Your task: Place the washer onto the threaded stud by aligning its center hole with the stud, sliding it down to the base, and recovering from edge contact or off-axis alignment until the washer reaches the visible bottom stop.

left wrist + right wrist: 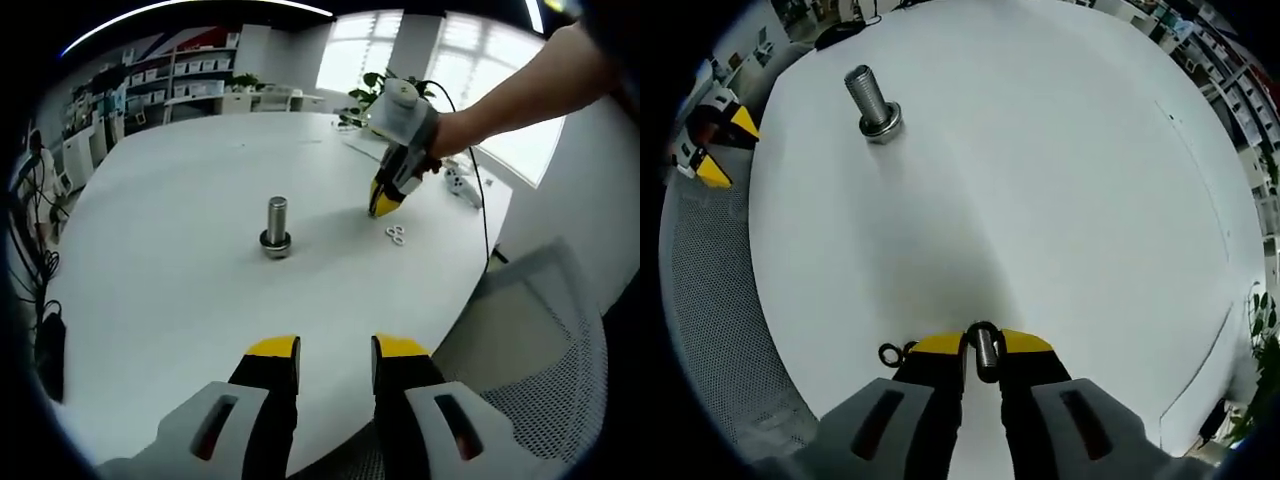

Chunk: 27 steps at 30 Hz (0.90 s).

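Note:
The threaded stud (276, 222) stands upright on the white table (180, 200), with a wider metal collar around its base. The stud (870, 98) lies far ahead and to the left in the right gripper view. My right gripper (983, 345) is shut on a metal washer (984, 352), held edge-on between the yellow tips just above the table. Loose washers (892, 353) lie just left of those tips. Seen from the left gripper view, the right gripper (384, 204) points down at the table, right of the stud, beside the loose washers (396, 236). My left gripper (335, 352) is open and holds nothing, near the table's front edge.
A grey mesh chair (545, 340) stands off the table's right edge. A white controller (462, 183) with a cable and a potted plant (385, 90) sit at the far side. Shelves line the back wall. The left gripper's yellow tips (718, 140) hover past the table edge.

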Available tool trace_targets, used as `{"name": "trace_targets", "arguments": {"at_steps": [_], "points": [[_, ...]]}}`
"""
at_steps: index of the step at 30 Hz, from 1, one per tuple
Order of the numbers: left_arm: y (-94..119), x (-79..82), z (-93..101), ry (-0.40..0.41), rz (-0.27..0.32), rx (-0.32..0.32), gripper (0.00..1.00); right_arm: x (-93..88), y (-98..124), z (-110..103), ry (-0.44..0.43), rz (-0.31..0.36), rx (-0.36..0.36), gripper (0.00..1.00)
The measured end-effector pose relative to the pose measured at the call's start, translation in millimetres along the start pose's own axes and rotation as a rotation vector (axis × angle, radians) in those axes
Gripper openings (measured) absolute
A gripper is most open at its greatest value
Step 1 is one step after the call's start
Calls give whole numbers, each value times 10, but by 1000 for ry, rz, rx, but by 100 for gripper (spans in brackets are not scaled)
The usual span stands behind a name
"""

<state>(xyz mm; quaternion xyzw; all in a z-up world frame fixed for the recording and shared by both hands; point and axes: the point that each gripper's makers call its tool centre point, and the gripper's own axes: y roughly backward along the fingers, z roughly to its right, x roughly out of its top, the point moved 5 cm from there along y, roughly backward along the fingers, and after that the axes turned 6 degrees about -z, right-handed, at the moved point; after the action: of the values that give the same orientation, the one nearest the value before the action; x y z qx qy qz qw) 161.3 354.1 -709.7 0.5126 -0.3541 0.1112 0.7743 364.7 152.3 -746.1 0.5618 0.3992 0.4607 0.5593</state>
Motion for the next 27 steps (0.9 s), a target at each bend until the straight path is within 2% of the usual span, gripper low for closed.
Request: {"name": "trace_targets", "arguments": {"at_steps": [8, 22, 27], "points": [[1, -1, -10, 3, 2, 4, 27, -13, -14, -16, -25, -11, 10, 16], [9, -8, -13, 1, -3, 10, 27, -28, 71, -19, -62, 43, 12, 22], [7, -5, -29, 4, -2, 14, 27, -81, 78, -12, -62, 39, 14, 22]]}}
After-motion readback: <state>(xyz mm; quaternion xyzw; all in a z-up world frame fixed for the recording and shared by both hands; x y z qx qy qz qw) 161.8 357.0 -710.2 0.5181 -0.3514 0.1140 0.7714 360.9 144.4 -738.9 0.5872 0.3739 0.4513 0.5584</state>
